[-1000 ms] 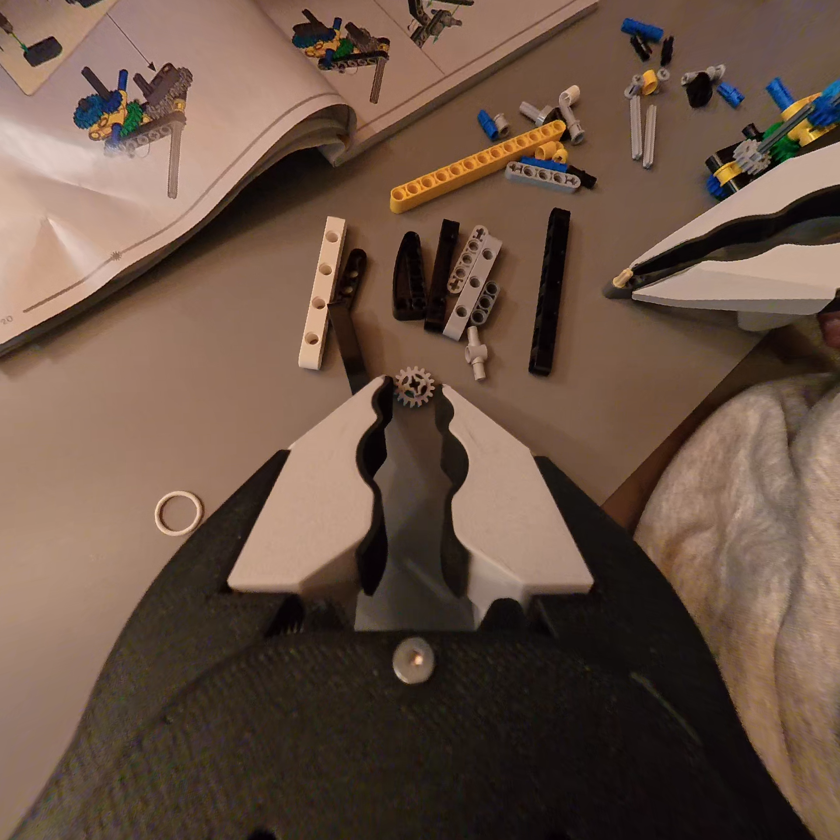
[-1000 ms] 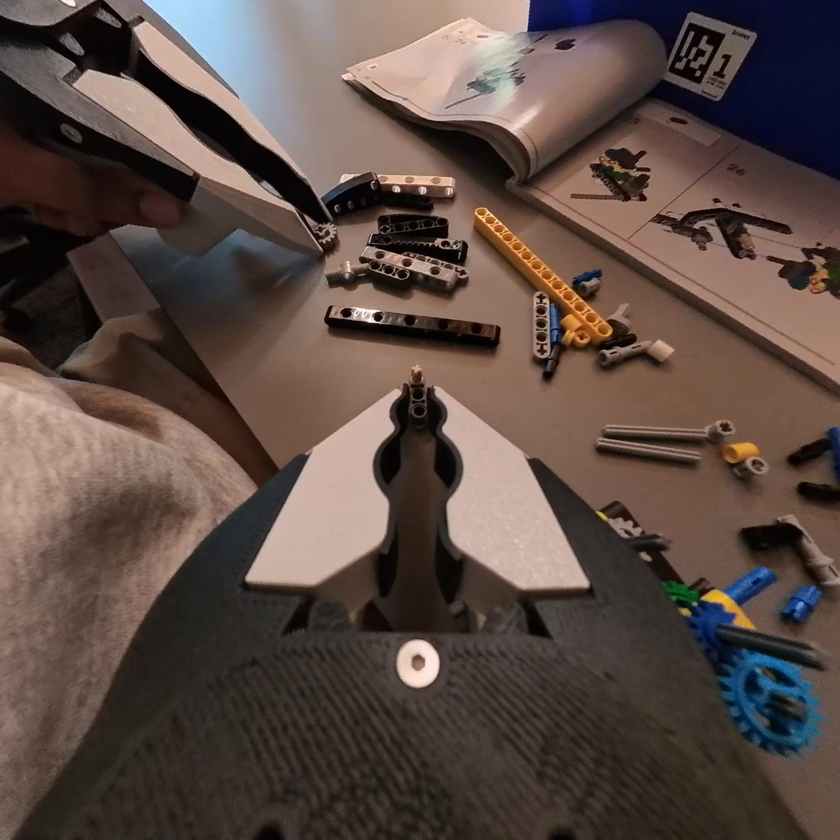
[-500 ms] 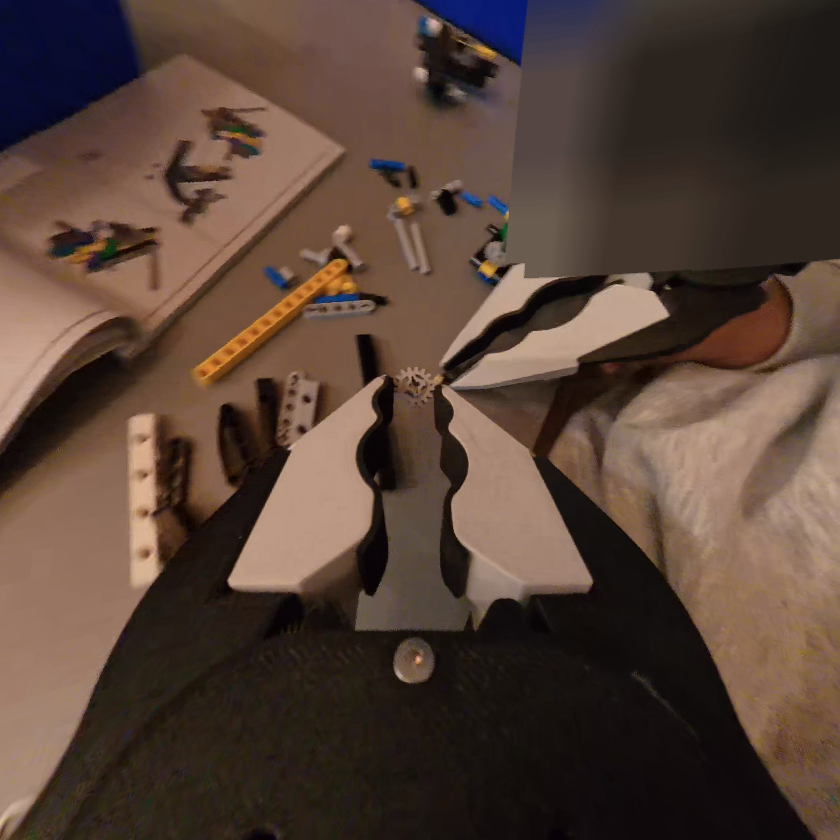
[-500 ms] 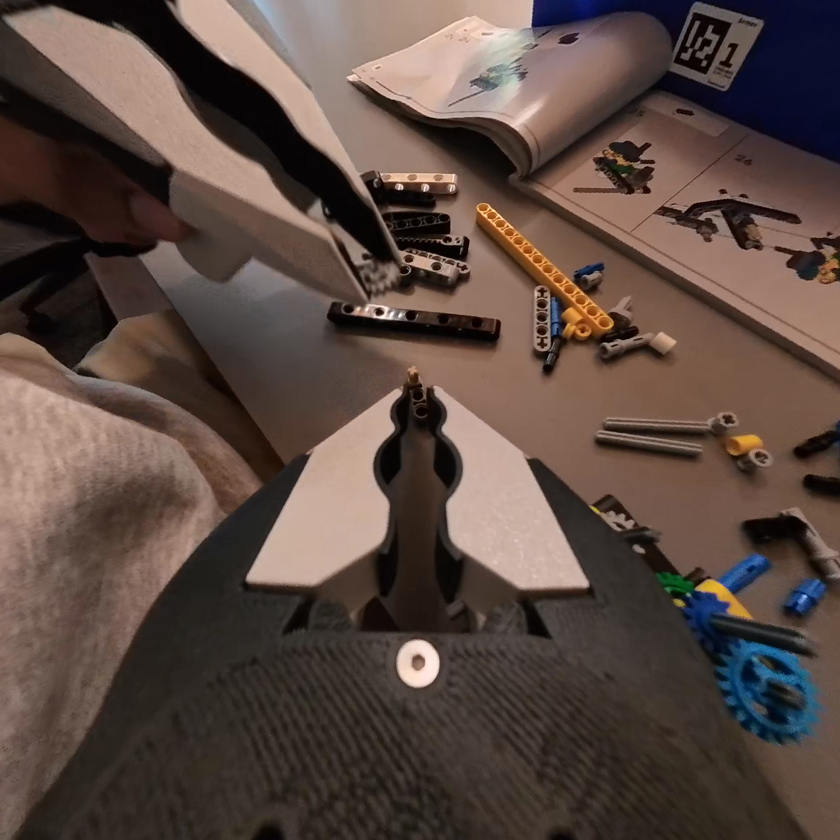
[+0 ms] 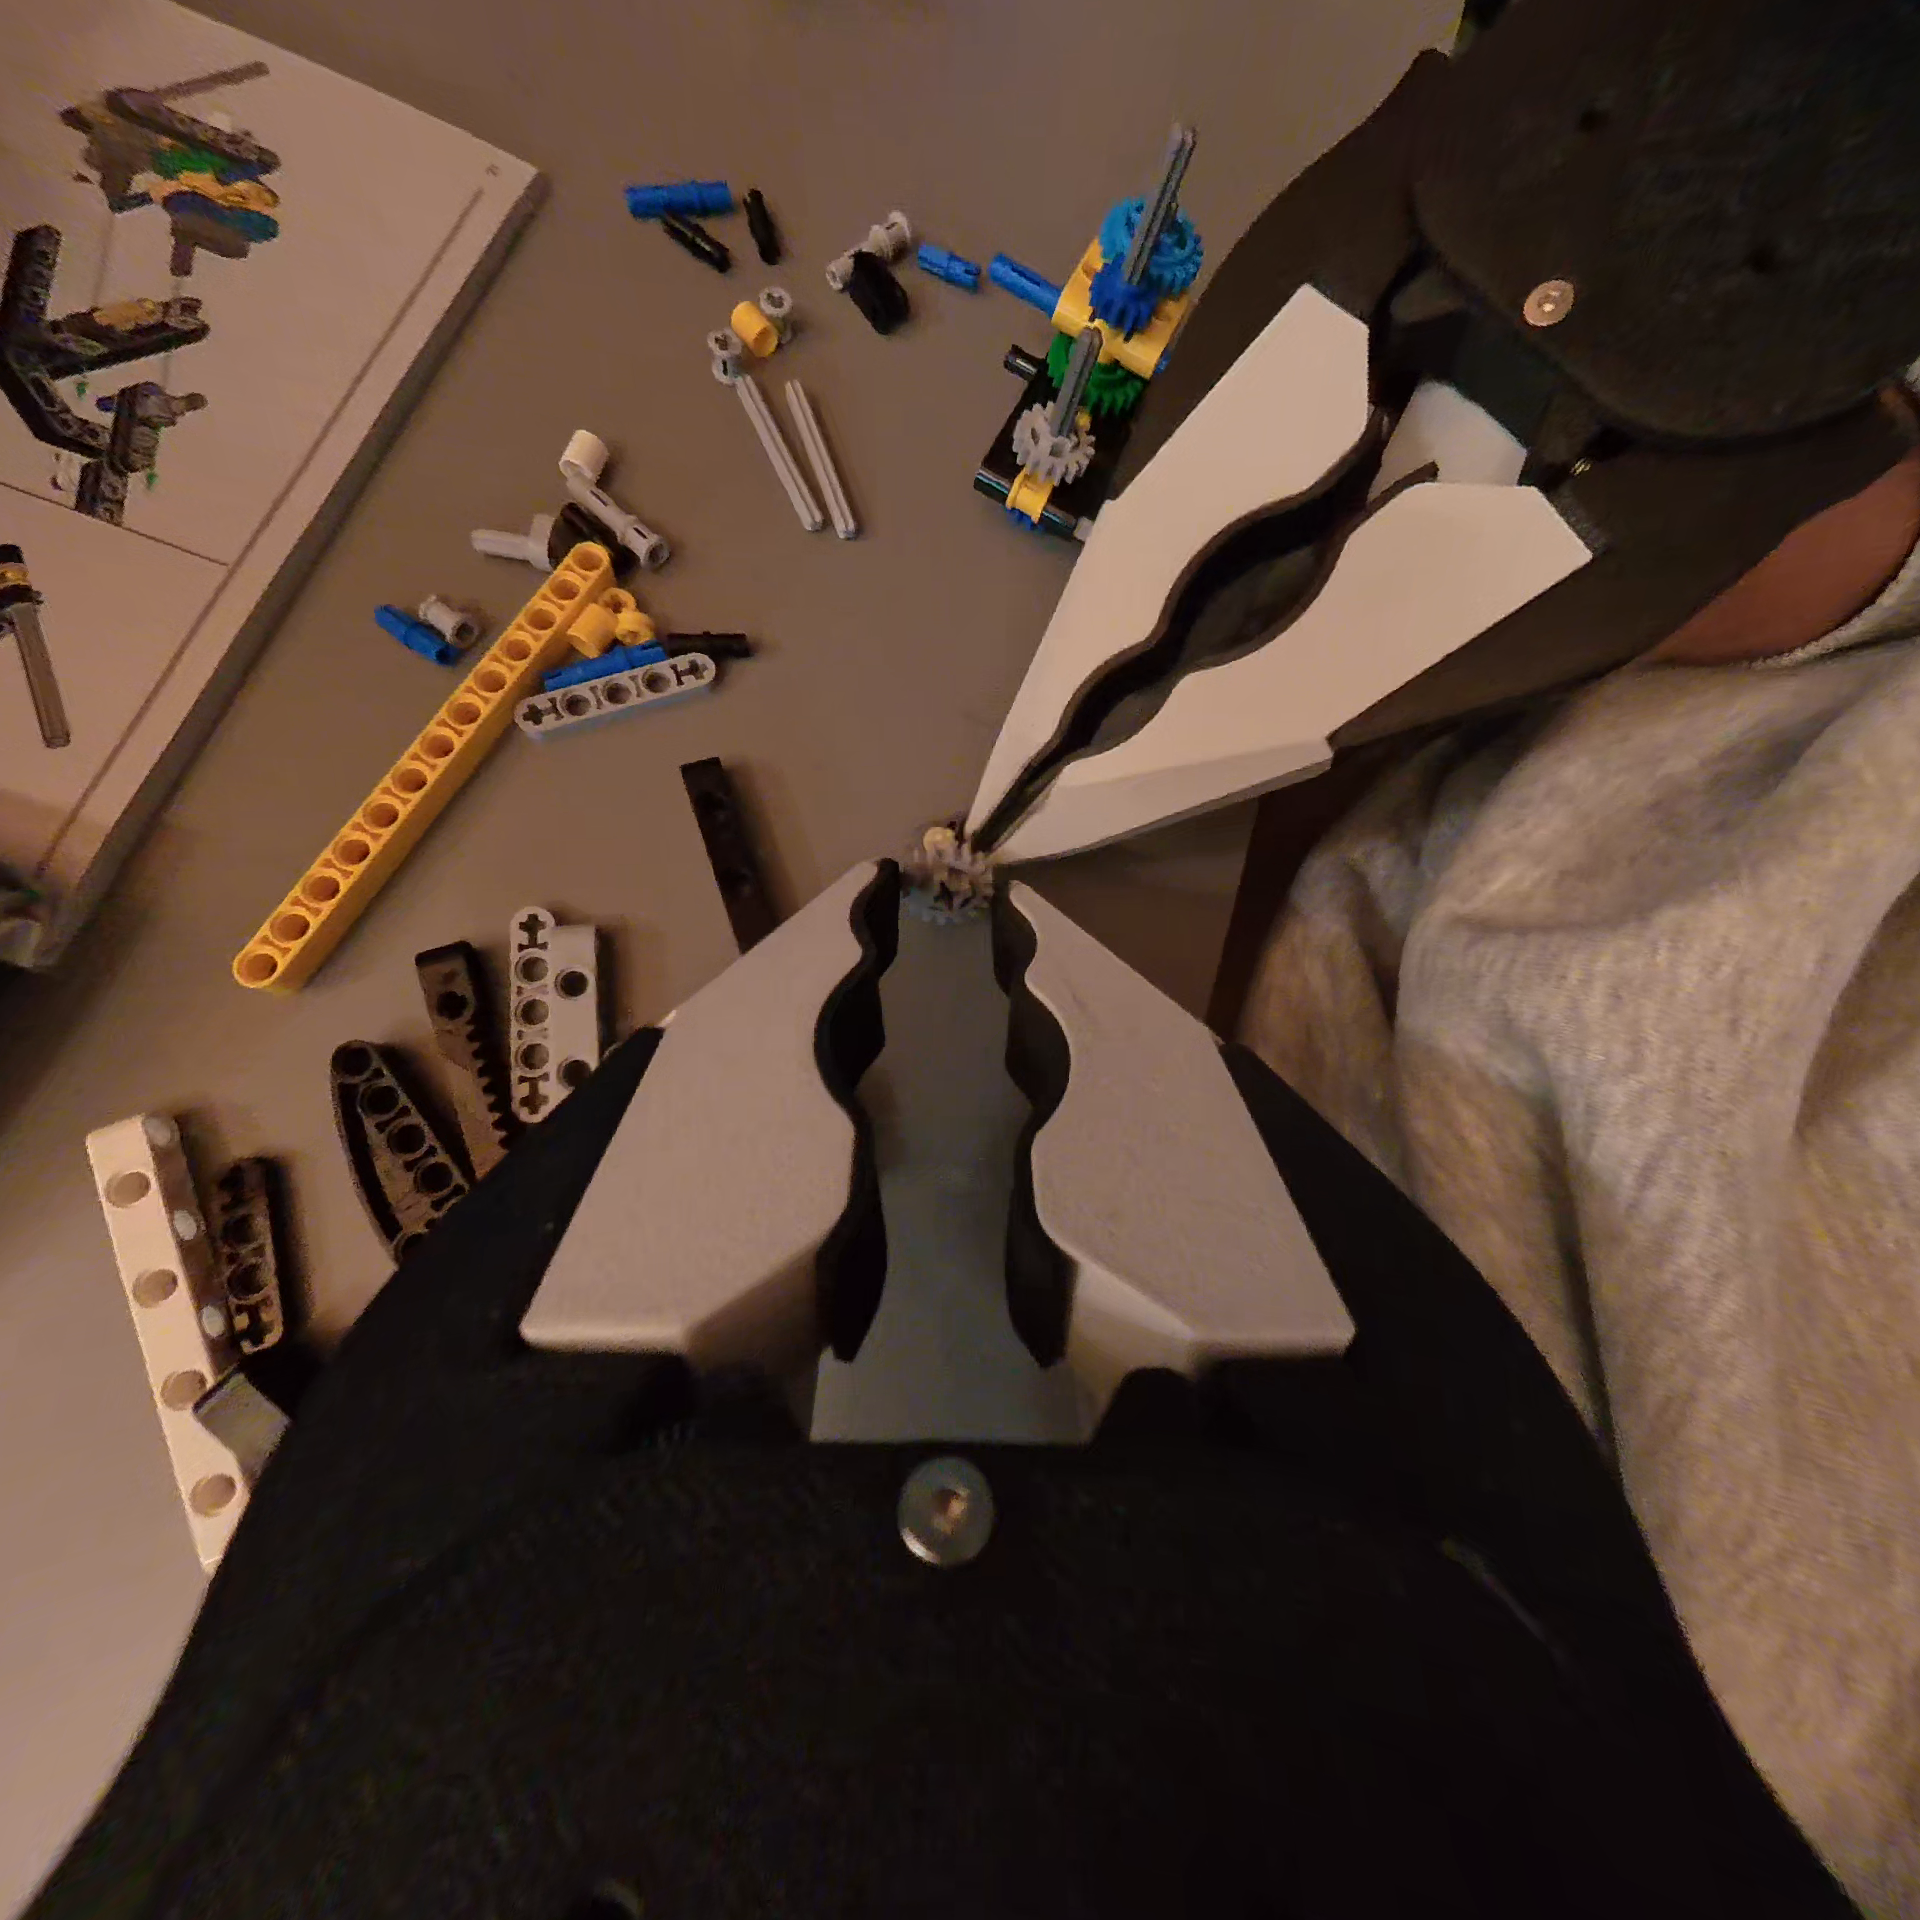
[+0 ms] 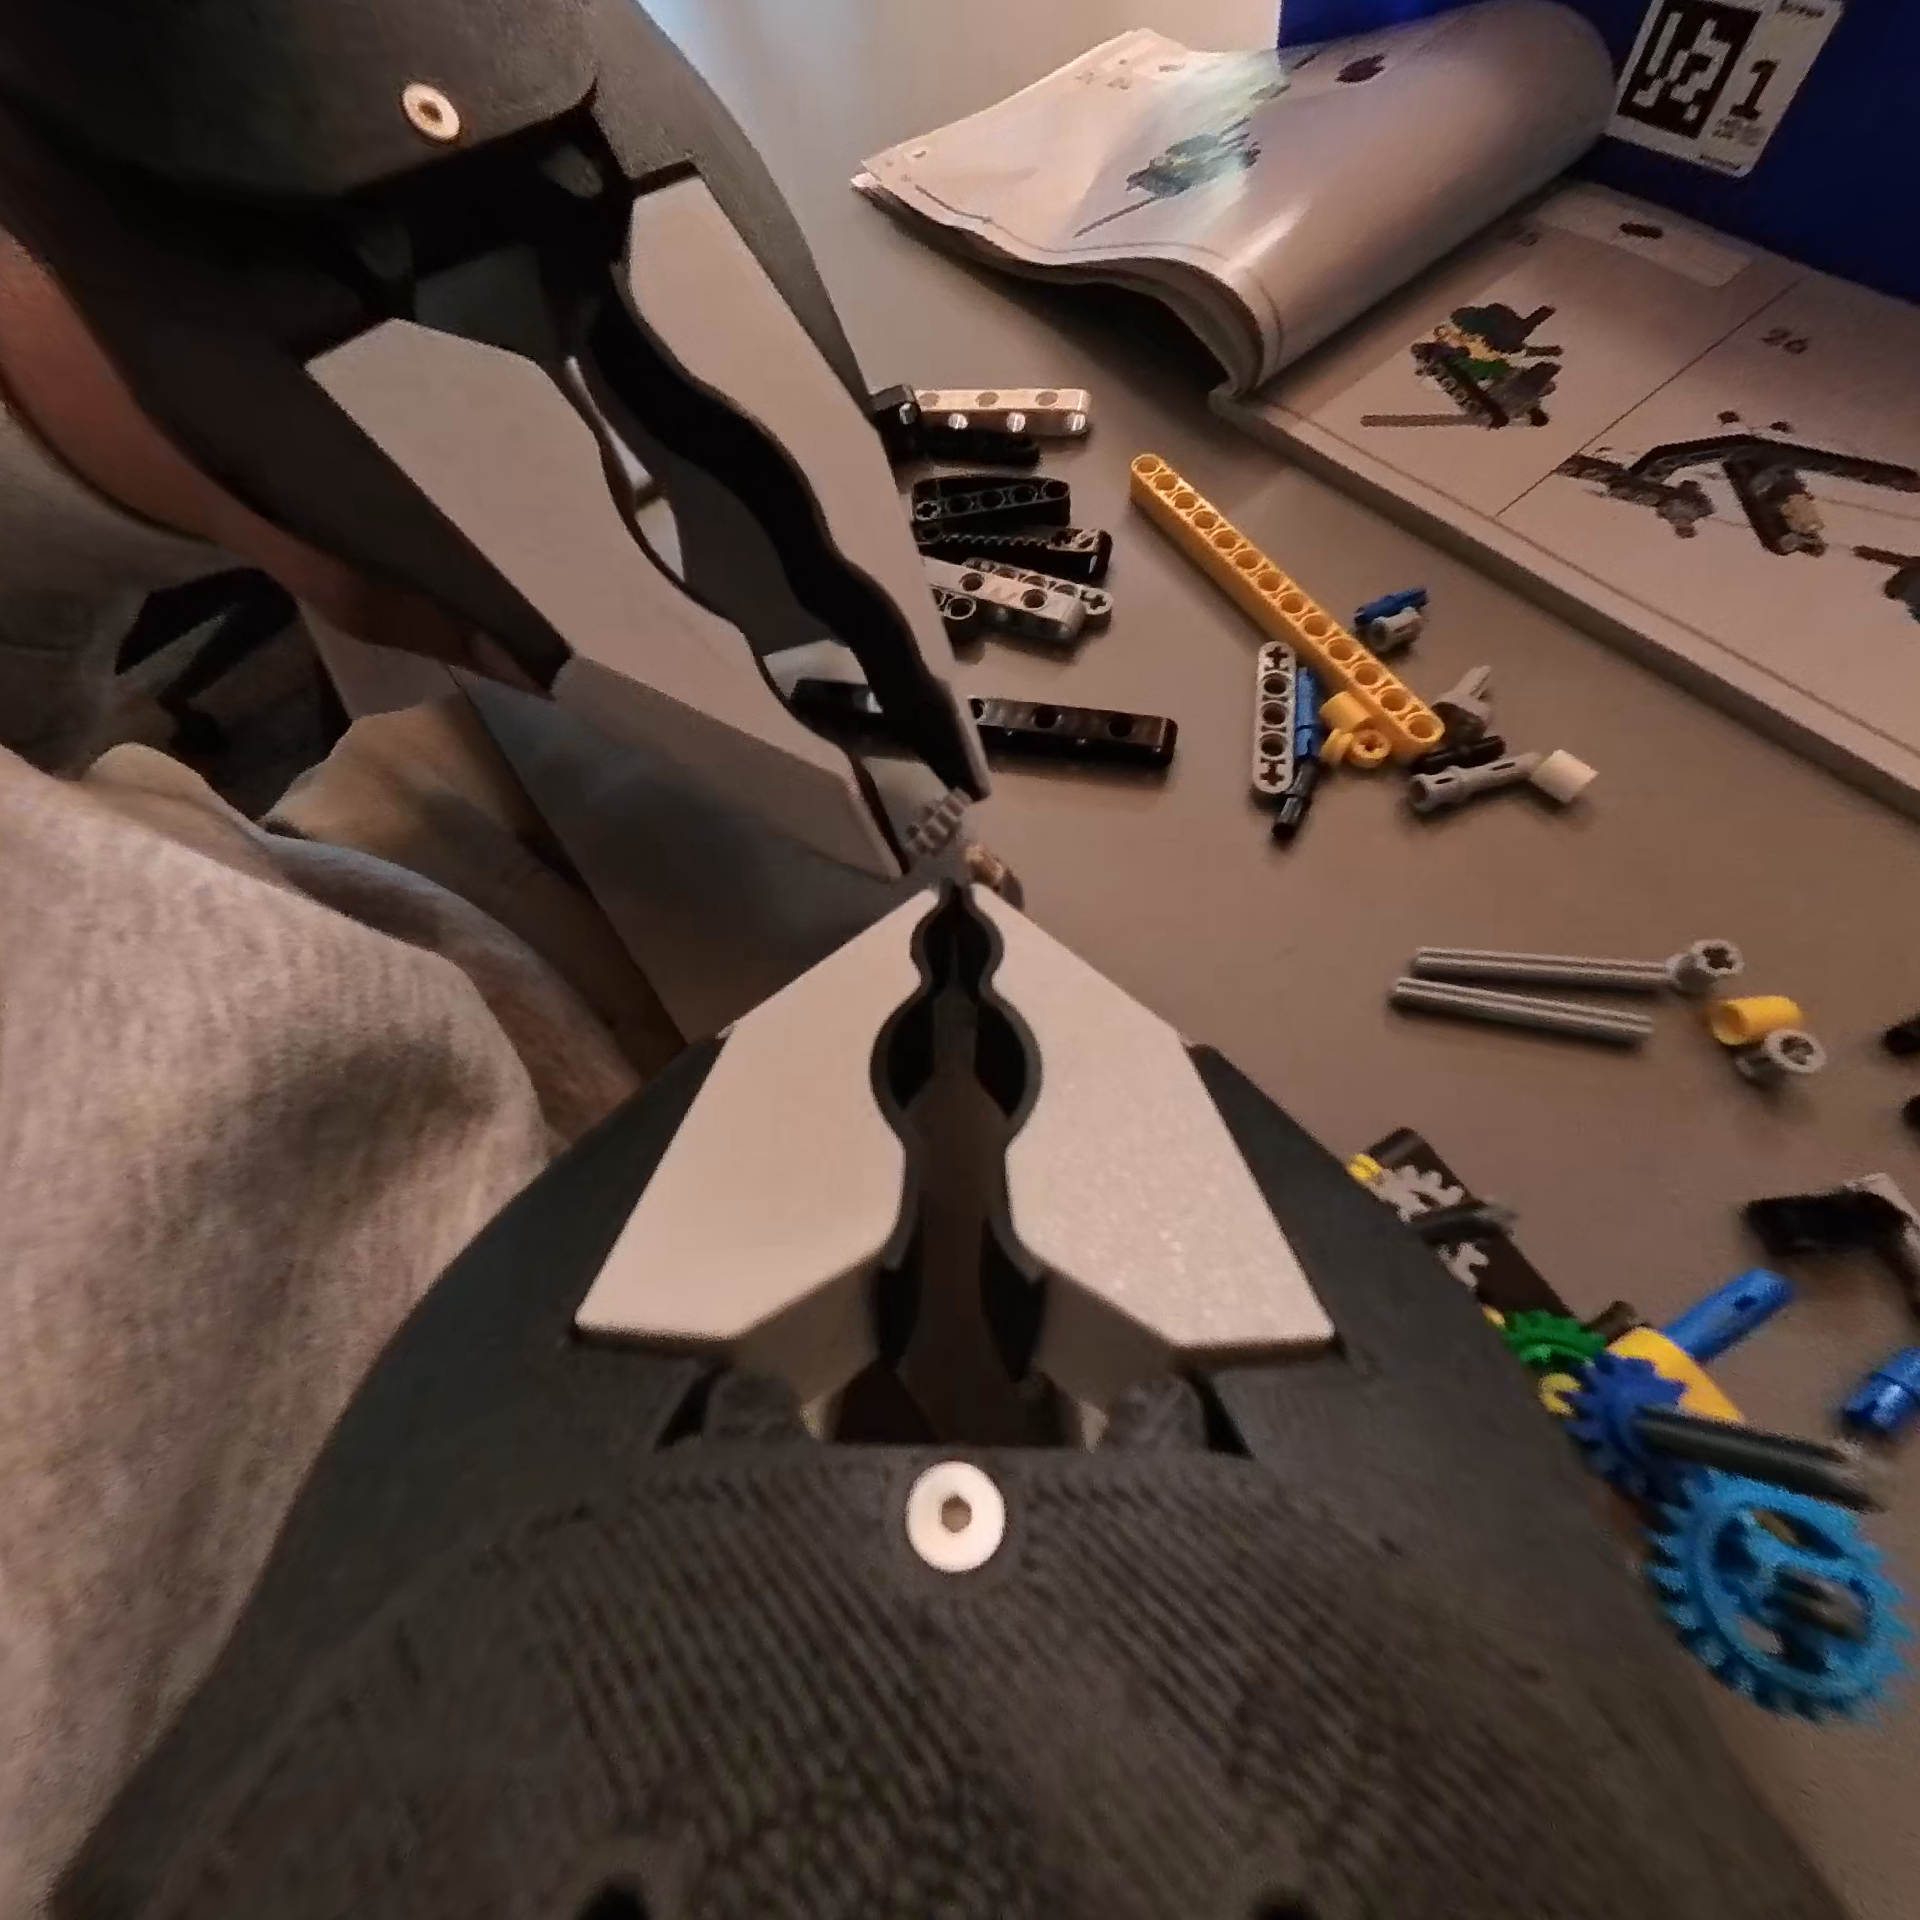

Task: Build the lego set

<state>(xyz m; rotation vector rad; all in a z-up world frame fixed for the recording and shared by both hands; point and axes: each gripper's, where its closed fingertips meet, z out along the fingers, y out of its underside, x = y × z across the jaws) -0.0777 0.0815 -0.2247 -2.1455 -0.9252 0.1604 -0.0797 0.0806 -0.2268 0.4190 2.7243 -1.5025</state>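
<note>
Two tools, one gear (grey)

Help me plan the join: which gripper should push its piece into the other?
Probably right. The right gripper pinches a tan pin at its tip, aimed at the grey gear that the left gripper clamps.

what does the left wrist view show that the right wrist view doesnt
Only the left wrist view shows the face of the small grey gear pinched in the left gripper, and the two blue pins by the black ones.

Only the right wrist view shows the square black-and-white marker on the blue wall, and the booklet's curled-over page.

Both show the right gripper meeting the gear with a small tan pin, the yellow beam and the geared sub-assembly.
</note>
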